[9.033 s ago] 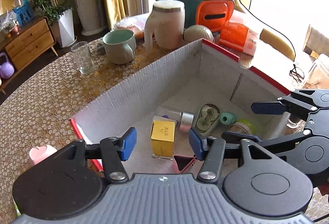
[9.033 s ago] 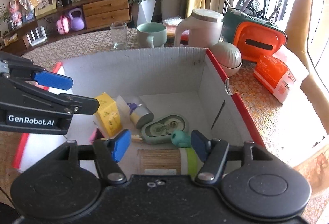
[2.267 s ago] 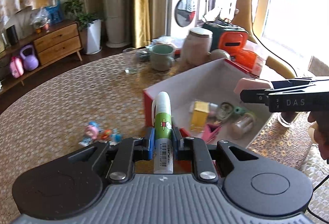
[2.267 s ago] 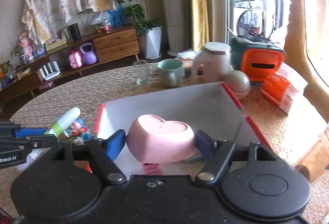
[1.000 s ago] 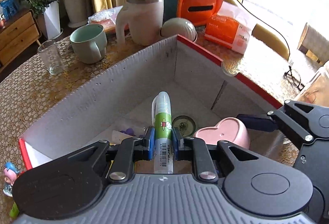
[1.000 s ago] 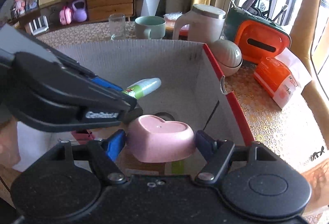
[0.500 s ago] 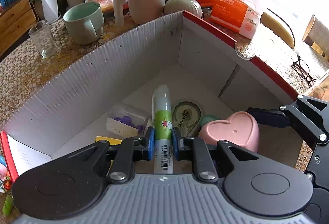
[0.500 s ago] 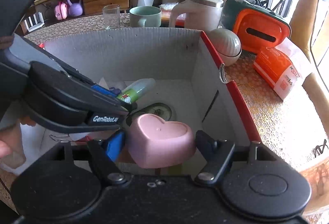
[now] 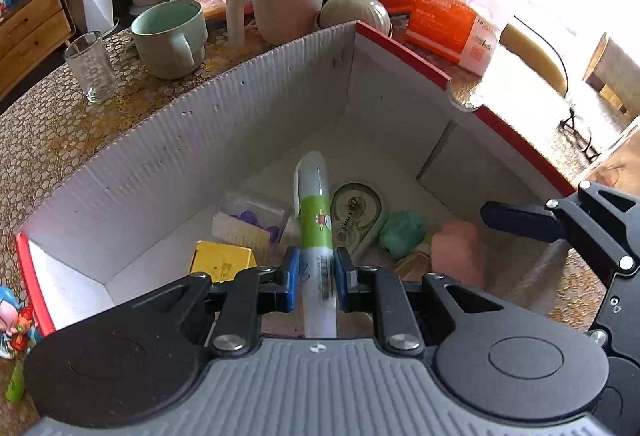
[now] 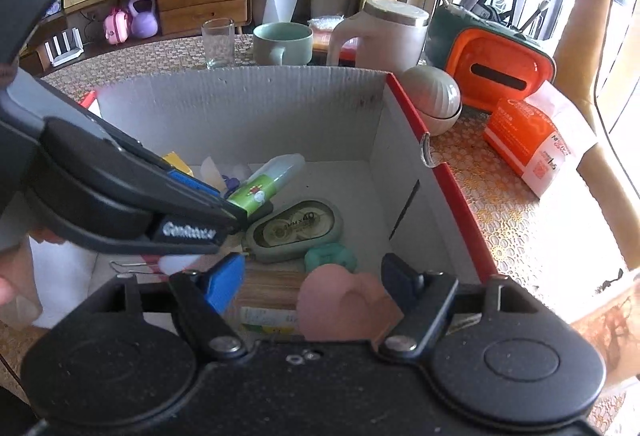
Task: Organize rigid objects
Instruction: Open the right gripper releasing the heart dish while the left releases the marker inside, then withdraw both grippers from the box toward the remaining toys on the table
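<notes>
At far left in the left wrist view we see a small figurine [image 9: 14, 320] on the patterned table [image 9: 44, 123], outside the red-edged cardboard box [image 9: 248, 91]. A clear glass [image 9: 91, 65] and a pale green mug [image 9: 170, 35] stand beyond the box's far wall. Inside, we note a yellow carton [image 9: 222, 264] and a clear case with purple contents [image 9: 252, 220]. At centre, the left gripper [image 9: 314, 278] clamps narrowly on a green-and-white tube [image 9: 314, 203], whose cap points into the box. Just right of the tube lie a correction-tape dispenser [image 9: 356, 211] and a teal object [image 9: 402, 234]. Further right, the pink heart-shaped dish [image 9: 456, 252] sits low in the box, tilted and blurred. In the right wrist view, the right gripper [image 10: 312, 286] stands wide; the dish [image 10: 344, 304] lies between its fingers, clear of the left blue pad [image 10: 224, 284], and we cannot tell whether it touches the right one. At far right, an orange packet [image 9: 448, 27] rests on the table.
</notes>
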The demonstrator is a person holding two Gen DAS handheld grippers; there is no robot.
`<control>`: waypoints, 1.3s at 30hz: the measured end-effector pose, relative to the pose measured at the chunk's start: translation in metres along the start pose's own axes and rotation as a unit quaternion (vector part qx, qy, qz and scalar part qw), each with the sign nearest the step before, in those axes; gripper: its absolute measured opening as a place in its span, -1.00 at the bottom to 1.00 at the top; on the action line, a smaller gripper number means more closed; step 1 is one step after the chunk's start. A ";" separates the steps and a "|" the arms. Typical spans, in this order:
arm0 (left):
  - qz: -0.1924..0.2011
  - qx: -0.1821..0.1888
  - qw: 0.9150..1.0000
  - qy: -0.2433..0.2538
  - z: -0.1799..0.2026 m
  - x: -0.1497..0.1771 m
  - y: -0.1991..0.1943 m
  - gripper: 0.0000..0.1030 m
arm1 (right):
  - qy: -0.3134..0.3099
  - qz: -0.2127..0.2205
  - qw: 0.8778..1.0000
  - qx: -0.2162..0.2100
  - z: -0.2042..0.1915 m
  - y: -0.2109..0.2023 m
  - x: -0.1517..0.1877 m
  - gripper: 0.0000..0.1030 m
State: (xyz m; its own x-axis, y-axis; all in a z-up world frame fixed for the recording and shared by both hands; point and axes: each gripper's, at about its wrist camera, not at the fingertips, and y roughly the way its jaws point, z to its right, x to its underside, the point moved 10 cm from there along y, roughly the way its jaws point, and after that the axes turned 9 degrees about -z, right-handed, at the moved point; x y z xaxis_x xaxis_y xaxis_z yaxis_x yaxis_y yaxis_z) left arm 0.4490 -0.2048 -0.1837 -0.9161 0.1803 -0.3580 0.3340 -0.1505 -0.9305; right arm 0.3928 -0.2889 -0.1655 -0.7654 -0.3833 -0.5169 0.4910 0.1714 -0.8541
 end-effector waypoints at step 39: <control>0.145 -0.018 0.988 -0.048 -0.103 0.126 -0.169 -0.65 | 0.025 0.105 0.990 -0.090 -0.111 -0.118 0.003 0.80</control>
State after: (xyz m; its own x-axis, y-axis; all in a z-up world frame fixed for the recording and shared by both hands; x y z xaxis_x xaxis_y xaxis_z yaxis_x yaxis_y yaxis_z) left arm 0.3002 -0.0564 -0.0793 -0.7972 0.0416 -0.6023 0.5913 -0.1479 -0.7928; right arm 0.2862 -0.2095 -0.0729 -0.6756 -0.2772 -0.6832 0.5630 0.4043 -0.7208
